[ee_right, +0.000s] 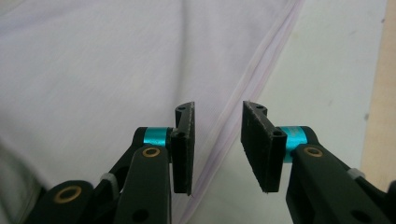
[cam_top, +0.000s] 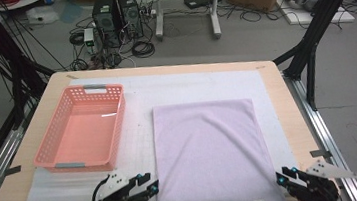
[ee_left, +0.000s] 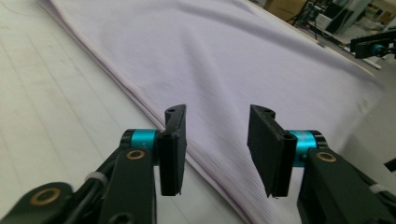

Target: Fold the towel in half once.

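Observation:
A folded lilac towel (cam_top: pixel 212 154) lies flat on the white mat, its near edge at the table's front. My left gripper (cam_top: pixel 150 182) sits at the towel's near left corner, jaws open. In the left gripper view the left gripper (ee_left: pixel 217 140) straddles the towel's layered left edge (ee_left: pixel 140 100). My right gripper (cam_top: pixel 280 178) is at the near right corner, open. In the right gripper view the right gripper (ee_right: pixel 217 140) has the towel's right edge (ee_right: pixel 254 79) running between its jaws. Neither holds anything.
A pink plastic basket (cam_top: pixel 85 128), with nothing in it, stands on the mat left of the towel. The white mat (cam_top: pixel 141 149) covers most of the wooden table (cam_top: pixel 300 133). Black frame legs, cables and boxes stand on the floor beyond.

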Tool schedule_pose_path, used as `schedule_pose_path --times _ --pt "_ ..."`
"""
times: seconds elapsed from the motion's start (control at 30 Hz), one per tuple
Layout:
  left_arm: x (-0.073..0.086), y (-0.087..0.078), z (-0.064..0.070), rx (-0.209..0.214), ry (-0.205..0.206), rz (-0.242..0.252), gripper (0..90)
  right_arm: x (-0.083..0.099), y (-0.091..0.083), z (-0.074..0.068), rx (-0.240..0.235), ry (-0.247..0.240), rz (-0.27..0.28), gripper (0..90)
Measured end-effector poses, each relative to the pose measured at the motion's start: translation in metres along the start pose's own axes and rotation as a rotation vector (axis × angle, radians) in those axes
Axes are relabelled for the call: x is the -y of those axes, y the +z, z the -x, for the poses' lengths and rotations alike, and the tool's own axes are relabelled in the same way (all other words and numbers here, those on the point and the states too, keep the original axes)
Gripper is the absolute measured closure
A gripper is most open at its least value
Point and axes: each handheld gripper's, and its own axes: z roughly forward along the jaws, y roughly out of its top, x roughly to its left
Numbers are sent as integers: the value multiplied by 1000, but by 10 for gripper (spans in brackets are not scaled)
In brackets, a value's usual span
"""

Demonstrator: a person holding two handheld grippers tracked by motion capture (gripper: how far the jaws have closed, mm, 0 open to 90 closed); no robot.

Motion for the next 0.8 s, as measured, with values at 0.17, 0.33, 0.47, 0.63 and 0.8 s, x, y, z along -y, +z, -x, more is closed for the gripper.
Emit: schedule_pose_path --times 0.17,0.33,0.47,0.63,0.8 --pt "-22 24 -28 -14 8 19 603 -24 31 28 -4 15 28 663" --pt "-43 48 -49 -47 -15 20 606 -45 53 48 5 39 39 690" --pt "-55 65 -58 -55 -27 41 606 -64 72 62 16 38 28 712" --pt "-63 80 -63 -61 -26 40 599 -80 103 76 24 65 9 751" --pt "-60 89 -71 -84 -52 8 599 -93 132 84 21 91 2 734"
